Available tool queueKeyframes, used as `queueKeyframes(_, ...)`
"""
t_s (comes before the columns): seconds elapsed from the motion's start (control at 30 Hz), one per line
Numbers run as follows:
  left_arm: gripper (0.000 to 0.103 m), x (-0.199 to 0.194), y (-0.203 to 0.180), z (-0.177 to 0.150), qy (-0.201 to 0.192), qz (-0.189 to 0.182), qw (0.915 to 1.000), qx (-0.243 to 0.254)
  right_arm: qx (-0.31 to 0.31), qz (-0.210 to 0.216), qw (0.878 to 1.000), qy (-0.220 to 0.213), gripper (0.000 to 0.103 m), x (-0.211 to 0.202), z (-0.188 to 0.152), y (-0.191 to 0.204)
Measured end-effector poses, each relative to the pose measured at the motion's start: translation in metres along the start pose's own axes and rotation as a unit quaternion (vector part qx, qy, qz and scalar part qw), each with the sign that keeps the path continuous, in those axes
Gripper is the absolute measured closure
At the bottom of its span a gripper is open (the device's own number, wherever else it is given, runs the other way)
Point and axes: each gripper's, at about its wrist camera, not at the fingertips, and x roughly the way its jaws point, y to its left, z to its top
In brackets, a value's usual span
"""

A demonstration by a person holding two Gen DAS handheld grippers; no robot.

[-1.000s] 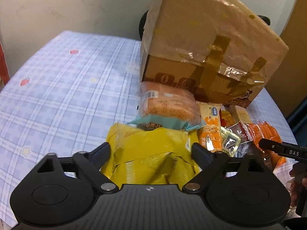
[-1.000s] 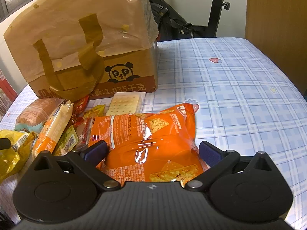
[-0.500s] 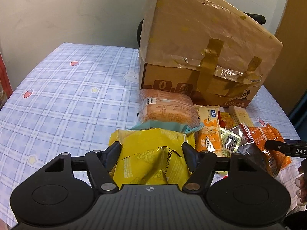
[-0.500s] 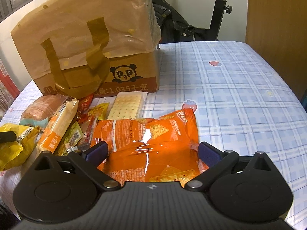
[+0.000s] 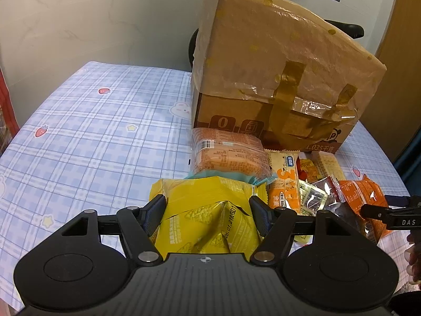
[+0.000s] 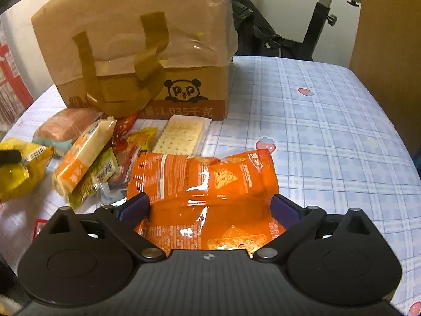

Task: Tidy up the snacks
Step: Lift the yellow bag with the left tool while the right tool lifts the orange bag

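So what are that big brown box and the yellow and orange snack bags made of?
The box looks like matte corrugated cardboard, patched with glossy brown tape and a crinkled clear film on top. The yellow bag and the orange bag seem to be thin plastic foil: both crease sharply and throw bright glare. The tablecloth is probably wipeable plastic, though I can't be sure.

Snack packets (image 5: 284, 184) lie on the table (image 5: 105, 137) before the cardboard box (image 5: 276, 79); cracker pack (image 6: 181, 137) nearest it.

Home room: desk (image 6: 329, 121) under blue plaid strawberry-print cloth, exercise bike (image 6: 323, 8) behind, taped cardboard box (image 5: 263, 79), wooden door (image 6: 389, 26).
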Motion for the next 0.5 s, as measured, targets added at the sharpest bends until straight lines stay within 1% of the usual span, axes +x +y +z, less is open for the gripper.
queueKeyframes(0.2,0.032,-0.005,0.000,-0.001,-0.008,-0.005,1.0000,0.000,0.020,0.004,1.000,-0.012,0.000,0.008,-0.005,-0.003)
queueKeyframes(0.3,0.032,-0.011,-0.001,-0.001,-0.016,-0.008,0.9998,0.000,0.014,0.001,1.000,-0.015,0.000,0.007,-0.005,-0.001)
queueKeyframes(0.33,0.032,-0.013,-0.002,0.000,-0.018,-0.009,0.9998,0.000,0.011,0.002,1.000,-0.017,0.004,0.006,-0.005,0.000)
queueKeyframes(0.37,0.032,-0.015,-0.002,0.000,-0.021,-0.010,0.9997,-0.001,0.007,0.003,1.000,-0.021,0.013,0.003,-0.005,0.001)
queueKeyframes(0.43,0.032,-0.018,-0.002,0.002,-0.026,-0.010,0.9996,-0.004,0.001,0.002,1.000,-0.027,0.023,-0.002,-0.003,0.001)
queueKeyframes(0.47,0.032,-0.020,-0.001,0.003,-0.028,-0.011,0.9995,-0.004,-0.001,0.002,1.000,-0.029,0.027,-0.004,-0.002,0.001)
queueKeyframes(0.5,0.032,-0.021,-0.001,0.003,-0.030,-0.011,0.9995,-0.005,0.000,0.004,1.000,-0.030,0.029,-0.005,-0.002,0.001)
